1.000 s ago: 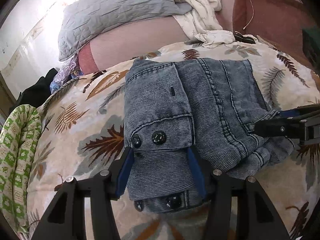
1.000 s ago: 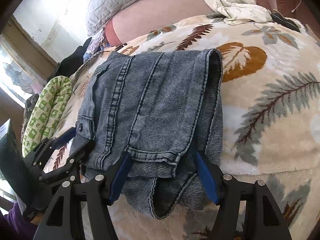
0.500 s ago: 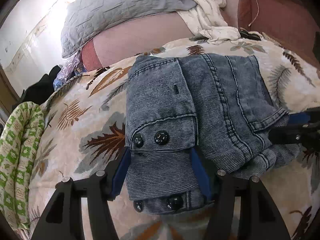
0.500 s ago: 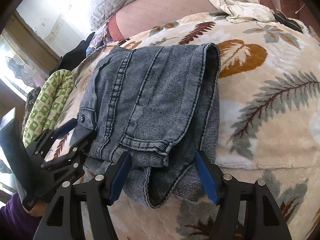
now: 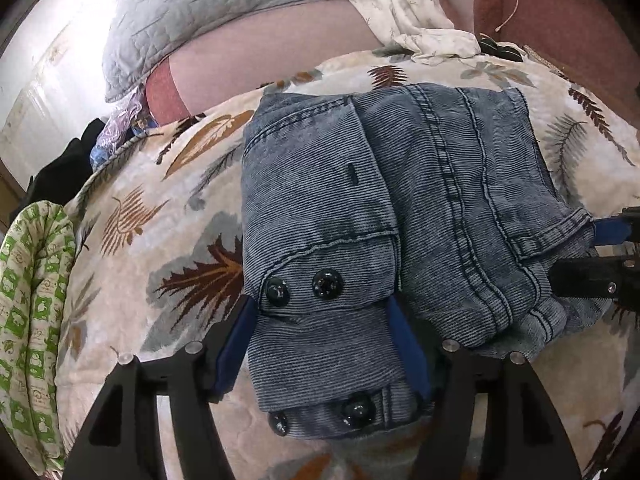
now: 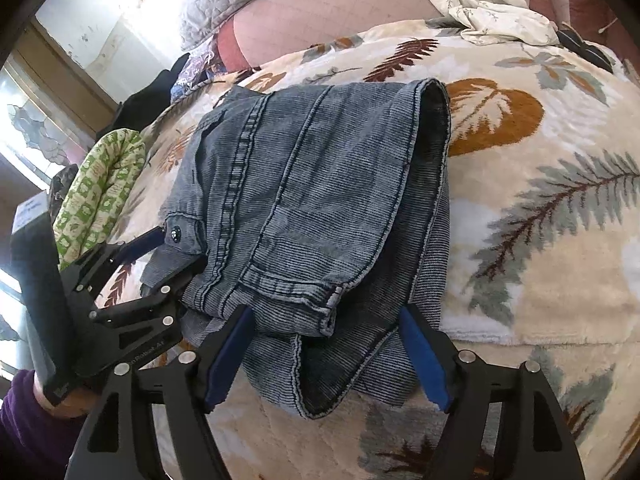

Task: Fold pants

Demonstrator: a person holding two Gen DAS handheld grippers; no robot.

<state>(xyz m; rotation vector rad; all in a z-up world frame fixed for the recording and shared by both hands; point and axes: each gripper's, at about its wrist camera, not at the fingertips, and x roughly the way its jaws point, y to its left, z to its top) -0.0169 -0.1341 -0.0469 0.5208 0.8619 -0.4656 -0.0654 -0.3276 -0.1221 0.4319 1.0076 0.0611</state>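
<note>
Grey-blue denim pants (image 5: 400, 216) lie folded in a compact stack on a leaf-patterned blanket (image 5: 132, 216). In the left wrist view, my left gripper (image 5: 322, 312) is open, its blue pads either side of the buttoned waistband end at the near edge. In the right wrist view, the pants (image 6: 320, 208) fill the middle and my right gripper (image 6: 326, 322) is open, its pads either side of the hem ends. The left gripper (image 6: 160, 256) shows at the pants' left edge; the right gripper's fingers (image 5: 592, 276) show at the right edge of the left view.
A grey quilted pillow (image 5: 224, 12) and pink bolster (image 5: 272, 60) lie behind the pants. A crumpled white cloth (image 5: 420, 20) sits at the back right. A green-patterned rolled cloth (image 5: 28, 312) lies along the left edge. Dark clothes (image 6: 148, 96) are piled beyond it.
Both grippers have drawn back slightly toward the near edge of the pants. The pants' top fold has settled a little. Both stay open.
</note>
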